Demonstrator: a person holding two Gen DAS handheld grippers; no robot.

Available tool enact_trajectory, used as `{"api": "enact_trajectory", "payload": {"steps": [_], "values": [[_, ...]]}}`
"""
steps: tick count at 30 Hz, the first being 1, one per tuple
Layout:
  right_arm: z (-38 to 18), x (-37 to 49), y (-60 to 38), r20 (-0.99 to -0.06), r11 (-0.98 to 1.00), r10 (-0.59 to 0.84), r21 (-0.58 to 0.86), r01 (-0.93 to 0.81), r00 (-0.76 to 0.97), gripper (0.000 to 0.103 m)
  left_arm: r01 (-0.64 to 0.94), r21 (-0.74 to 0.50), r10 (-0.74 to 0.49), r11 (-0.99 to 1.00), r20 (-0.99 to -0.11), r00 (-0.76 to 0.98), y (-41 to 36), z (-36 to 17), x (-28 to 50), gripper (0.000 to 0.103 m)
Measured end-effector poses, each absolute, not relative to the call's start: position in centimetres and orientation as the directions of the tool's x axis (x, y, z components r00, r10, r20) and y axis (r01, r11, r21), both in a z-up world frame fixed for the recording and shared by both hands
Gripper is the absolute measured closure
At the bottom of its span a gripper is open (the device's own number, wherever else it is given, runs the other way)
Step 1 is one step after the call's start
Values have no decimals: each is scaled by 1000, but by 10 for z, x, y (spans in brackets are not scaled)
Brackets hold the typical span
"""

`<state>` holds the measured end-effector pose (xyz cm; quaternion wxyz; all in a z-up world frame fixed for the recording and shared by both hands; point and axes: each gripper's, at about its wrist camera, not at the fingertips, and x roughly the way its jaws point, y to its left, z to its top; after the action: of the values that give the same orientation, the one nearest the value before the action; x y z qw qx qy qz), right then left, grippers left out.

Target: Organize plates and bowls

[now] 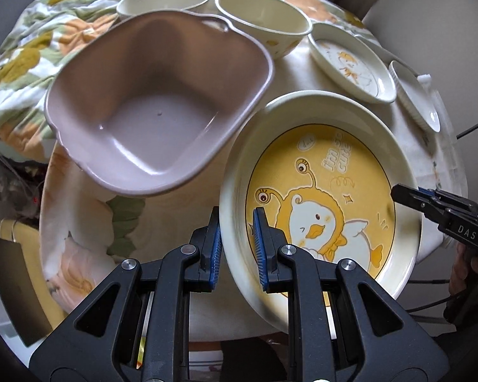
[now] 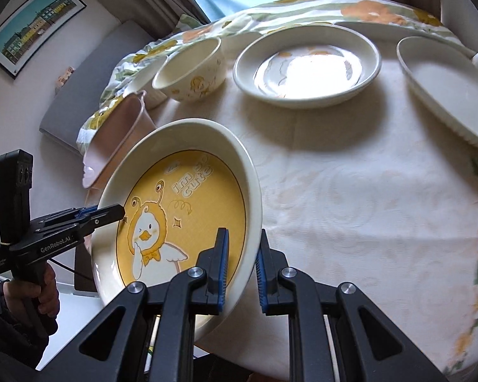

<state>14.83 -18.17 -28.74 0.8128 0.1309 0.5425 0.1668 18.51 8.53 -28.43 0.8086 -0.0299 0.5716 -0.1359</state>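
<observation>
We are holding a cream plate with a yellow duck cartoon (image 1: 322, 200) between our two grippers, and it is hanging tilted above the floral tablecloth (image 2: 350, 197) rather than lying on it. Our left gripper (image 1: 237, 248) is clamping the plate's rim on one side, one blue pad inside the rim and one outside; our right gripper (image 2: 242, 270) is clamping the opposite rim the same way. The plate is carrying nothing but its printed picture. Just beside it, toward the left gripper's side, a mauve squarish basin (image 1: 153, 108) is sitting with nothing in it, its rim close to the plate's edge. Behind the basin two cream bowls (image 1: 264, 16) are standing side by side, both showing bare insides. Farther along the table a smaller cream plate with a faint duck print (image 2: 306, 70) is lying flat with nothing on it, and next to it a white ribbed oval dish (image 2: 446, 92) is also holding nothing. A person's hand (image 2: 44, 286) is gripping the left gripper's handle.
</observation>
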Motion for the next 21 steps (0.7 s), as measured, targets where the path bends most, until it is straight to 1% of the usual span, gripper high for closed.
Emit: {"api": "enact_trajectory", "payload": {"steps": [5, 15, 19, 20, 21], "values": [[-293, 150, -181, -844, 916, 400, 385, -116, 357, 88, 189, -206, -259, 960, -912, 320, 90, -288, 186, 87], [-296, 155, -166, -859, 925, 380, 360, -124, 344, 88, 217, -161, -232, 963, -906, 354, 89, -285, 179, 87], [-296, 155, -162, -867, 933, 360, 335, -132, 344, 88, 225, -123, -202, 967, -904, 378, 83, -285, 177, 87], [-296, 155, -162, -869, 934, 357, 331, -134, 343, 88, 227, -116, -197, 967, -903, 381, 80, -285, 177, 87], [-296, 156, -160, -871, 936, 352, 324, -137, 342, 88, 234, -105, -190, 967, -904, 383, 78, -285, 176, 83]]}}
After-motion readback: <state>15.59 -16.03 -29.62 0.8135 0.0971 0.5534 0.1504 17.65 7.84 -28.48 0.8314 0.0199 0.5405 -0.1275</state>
